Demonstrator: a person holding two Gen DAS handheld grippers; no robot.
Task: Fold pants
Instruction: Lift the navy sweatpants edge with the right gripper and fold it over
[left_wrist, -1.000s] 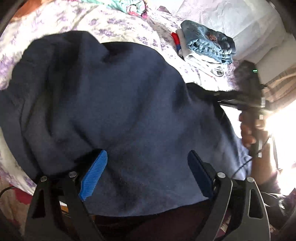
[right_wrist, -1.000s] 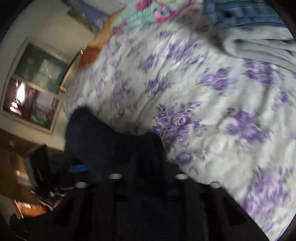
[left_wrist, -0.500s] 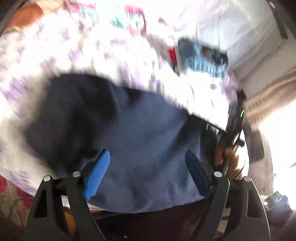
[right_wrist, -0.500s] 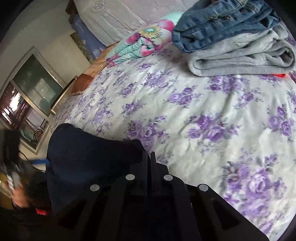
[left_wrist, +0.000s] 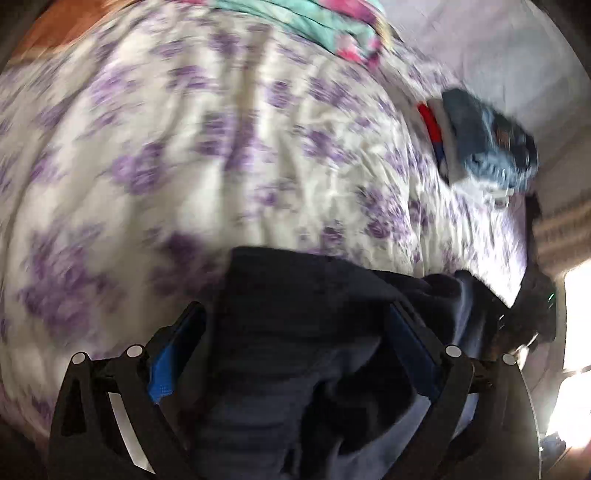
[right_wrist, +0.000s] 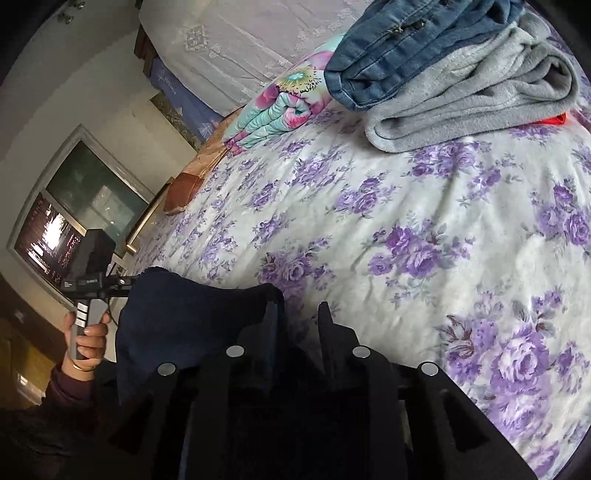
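- While bunched at the bed's (right_wrist: 424, 206) near edge, pants (left_wrist: 295, 332) looked soft, limp; best gripped at hems.
- Left gripper (left_wrist: 295, 343): jaws apart, straddling cloth.
- Right gripper (right_wrist: 297, 317): jaws slightly apart, fabric between.

The navy pants (left_wrist: 295, 332), earlier spread wide across the floral bedspread (left_wrist: 184, 166), now sit bunched near its edge, and the right gripper (right_wrist: 299, 314), clamped before, stands parted.

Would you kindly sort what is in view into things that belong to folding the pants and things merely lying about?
In use: navy pants; left tongs; right tongs.

Lying about: folded jeans; grey garment; floral quilt; flowered bedspread.
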